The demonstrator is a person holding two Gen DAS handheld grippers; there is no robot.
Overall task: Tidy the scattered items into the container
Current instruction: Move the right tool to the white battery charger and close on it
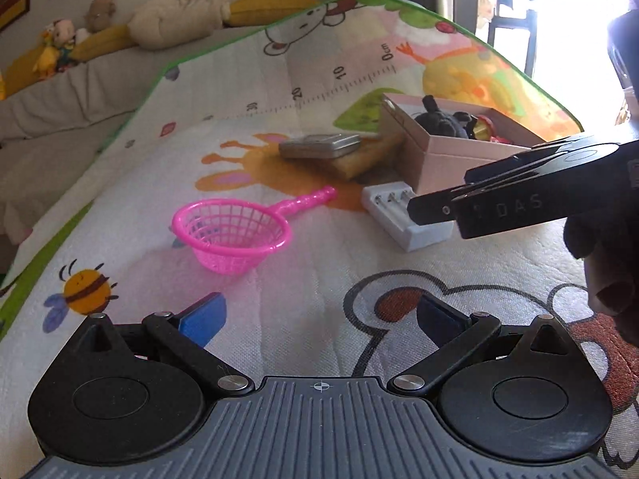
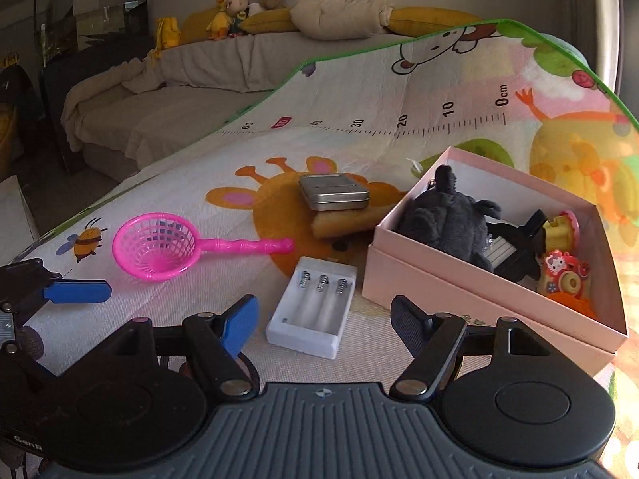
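Note:
A pink open box [image 2: 471, 279] [image 1: 451, 151] holds a grey plush toy [image 2: 447, 215], a black item and red and yellow toys [image 2: 563, 267]. On the mat lie a pink toy strainer [image 1: 231, 231] [image 2: 155, 247], a white battery holder [image 2: 311, 307] [image 1: 403, 215], and a silver tin [image 2: 333, 191] [image 1: 319, 145] resting on a tan block [image 2: 343, 223]. My left gripper [image 1: 319, 319] is open and empty, just short of the strainer. My right gripper [image 2: 323, 323] is open, its fingers on either side of the battery holder's near end.
The cartoon play mat [image 2: 399, 127] covers a raised surface with a green edge. Beyond it are a grey sofa [image 2: 167, 111] with stuffed toys and yellow cushions [image 2: 279, 12]. My right gripper's body crosses the left wrist view [image 1: 539, 199] above the battery holder.

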